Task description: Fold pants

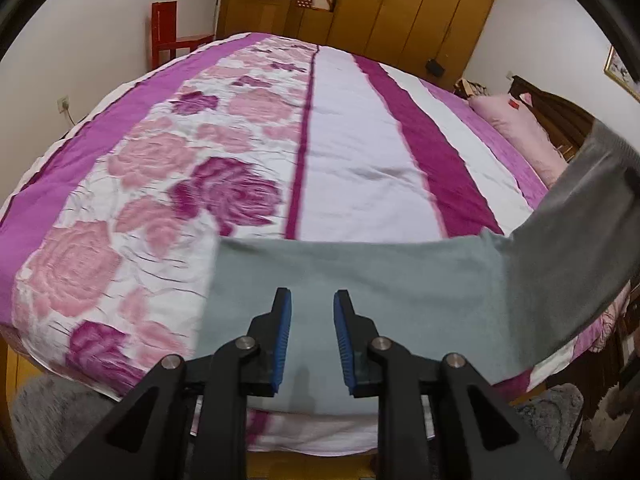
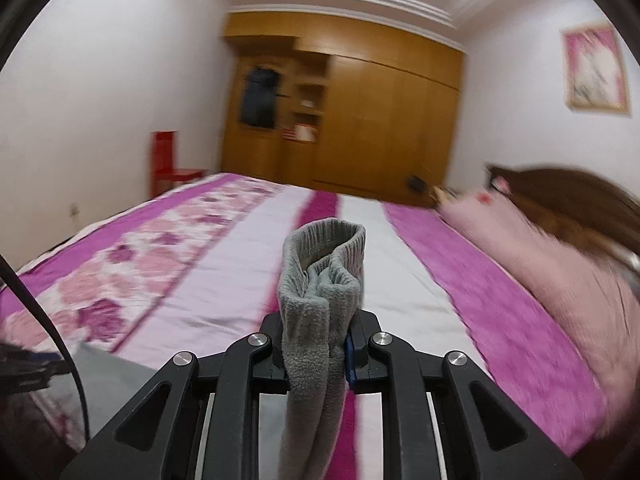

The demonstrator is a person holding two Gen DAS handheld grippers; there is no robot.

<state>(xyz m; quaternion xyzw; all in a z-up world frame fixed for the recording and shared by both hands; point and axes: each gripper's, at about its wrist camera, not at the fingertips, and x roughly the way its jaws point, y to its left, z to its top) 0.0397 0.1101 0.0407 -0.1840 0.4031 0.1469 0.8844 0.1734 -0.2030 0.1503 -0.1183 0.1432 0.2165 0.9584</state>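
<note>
Left gripper point(image 1: 310, 340) hovers with jaws slightly apart and nothing between them above the grey pants point(image 1: 360, 280) spread on the bed's point(image 1: 352, 152) near edge, while right gripper point(image 2: 316, 344) clamps the bunched waistband end, lifted off the bed.

Left gripper point(image 1: 311, 340), right gripper point(image 2: 316, 354): black linkage arms, silver pivot screws, blue ribbed pads point(image 1: 282, 344).

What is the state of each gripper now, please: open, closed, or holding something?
Left gripper: open, empty, above the grey pants lying on the bed.
Right gripper: closed on the pants' waistband end, lifted off the bed.
</note>
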